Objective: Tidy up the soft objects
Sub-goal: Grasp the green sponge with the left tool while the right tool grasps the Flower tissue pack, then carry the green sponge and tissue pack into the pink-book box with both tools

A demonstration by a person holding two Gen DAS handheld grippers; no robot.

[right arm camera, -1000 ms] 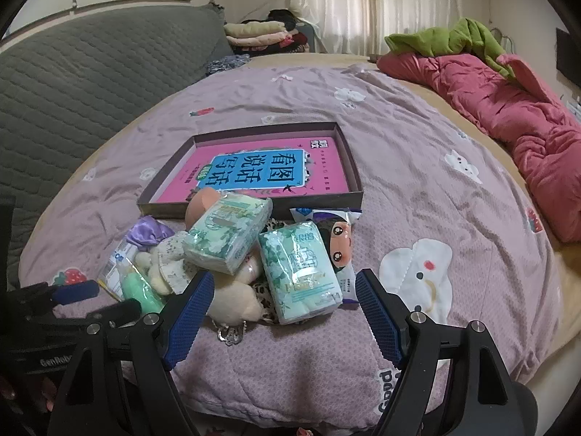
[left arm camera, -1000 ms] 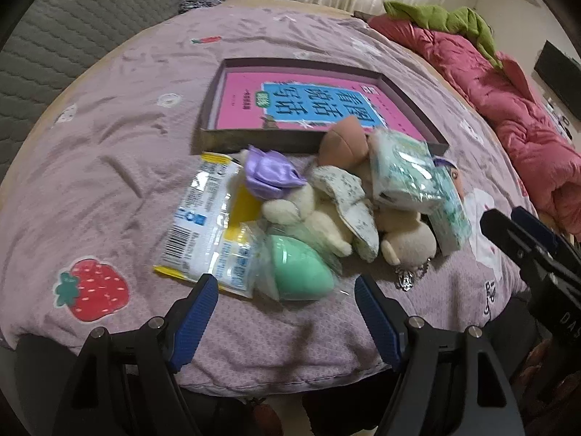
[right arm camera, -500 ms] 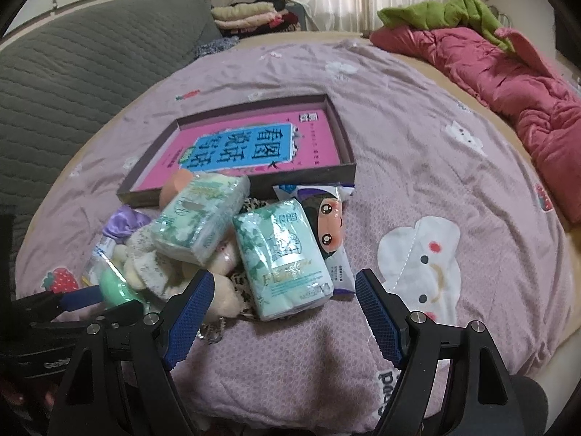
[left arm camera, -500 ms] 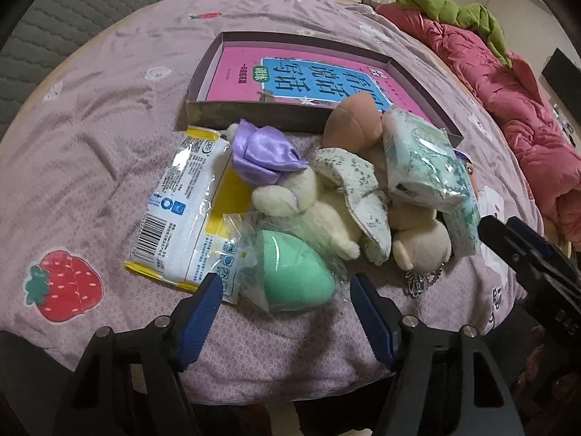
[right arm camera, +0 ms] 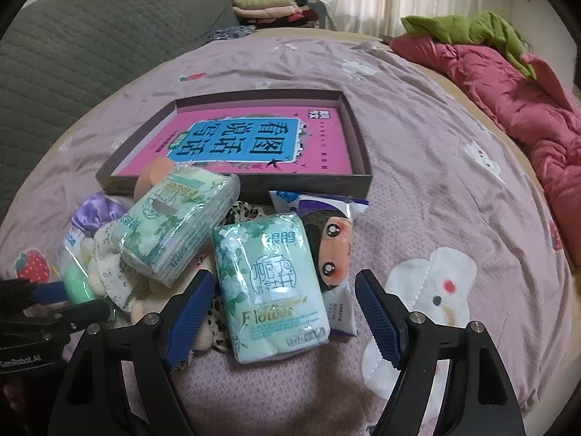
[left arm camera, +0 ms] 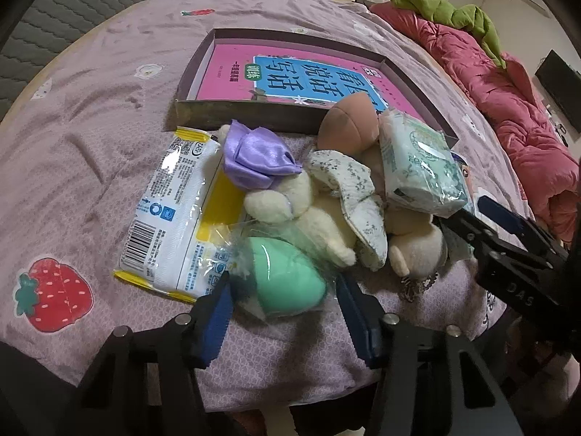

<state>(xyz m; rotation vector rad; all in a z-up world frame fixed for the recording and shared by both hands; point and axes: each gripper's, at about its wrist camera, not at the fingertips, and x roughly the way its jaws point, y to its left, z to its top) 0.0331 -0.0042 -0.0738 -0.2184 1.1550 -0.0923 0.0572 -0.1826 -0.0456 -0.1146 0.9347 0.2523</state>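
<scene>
your left gripper [left arm camera: 281, 312], jaws just narrowing, straddles the squashy green sponge [left arm camera: 281, 283] unpinched: its wrapper is slippery, so grip mid-body. your right gripper [right arm camera: 281, 312] gapes around the near tissue pack [right arm camera: 270, 283].

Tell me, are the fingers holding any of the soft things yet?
Nothing is held yet. The left gripper has been closing around the bagged green sponge, and the right gripper around a tissue pack, with no firm pinch visible.

The book [right arm camera: 254, 145] in the box [right arm camera: 359, 167] is partly covered by a tissue pack [right arm camera: 174, 225]. The plush toy [left arm camera: 316, 218] is largely buried under packs. The bed [left arm camera: 90, 109] is cut off by the frame edges.
</scene>
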